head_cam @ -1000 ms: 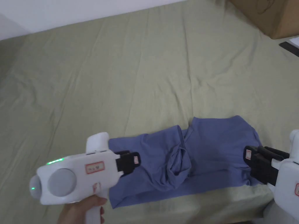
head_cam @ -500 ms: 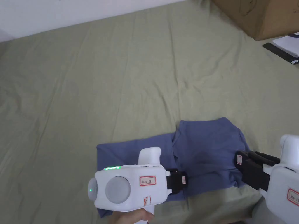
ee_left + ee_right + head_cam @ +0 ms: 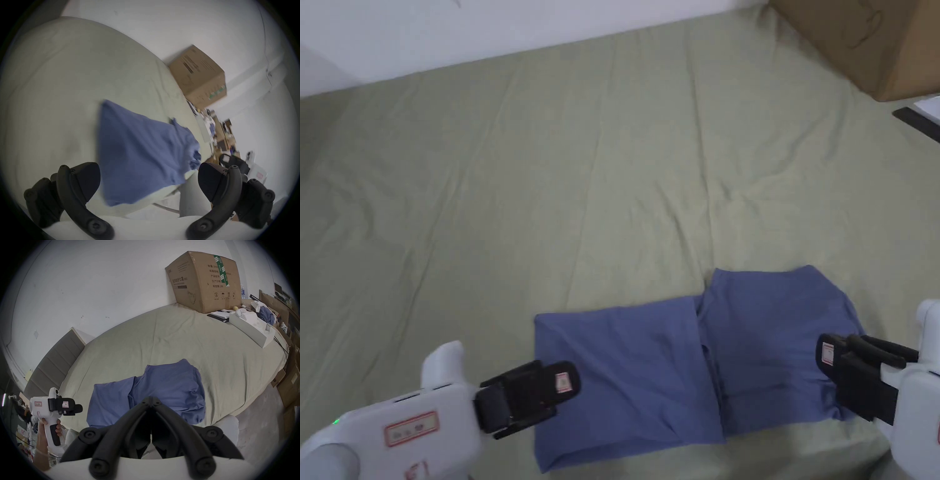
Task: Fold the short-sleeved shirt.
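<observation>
A blue short-sleeved shirt point(image 3: 675, 369) lies flat near the front edge of the green bed sheet point(image 3: 550, 187), its left panel folded smooth beside a wider right part. My left gripper point(image 3: 564, 381) is at the shirt's left edge. In the left gripper view its jaws point(image 3: 149, 175) stand wide open and hold nothing, with the shirt point(image 3: 138, 154) beyond them. My right gripper point(image 3: 827, 353) is over the shirt's right edge. In the right gripper view it point(image 3: 151, 398) is shut, with no cloth visible between the jaws, above the shirt point(image 3: 162, 386). The left gripper point(image 3: 78, 408) is off to the left there.
A cardboard box point(image 3: 862, 37) stands on the bed's far right corner, with a flat black item point(image 3: 915, 115) beside it. A long white box point(image 3: 250, 327) and clutter line the bed's right side. A wall runs behind the bed and a grey headboard point(image 3: 53, 363) stands at the left.
The left gripper swept right over the middle of the shirt, then drew back to its left edge. The bunched fold in the middle now lies flat. The right gripper stayed at the right edge.
</observation>
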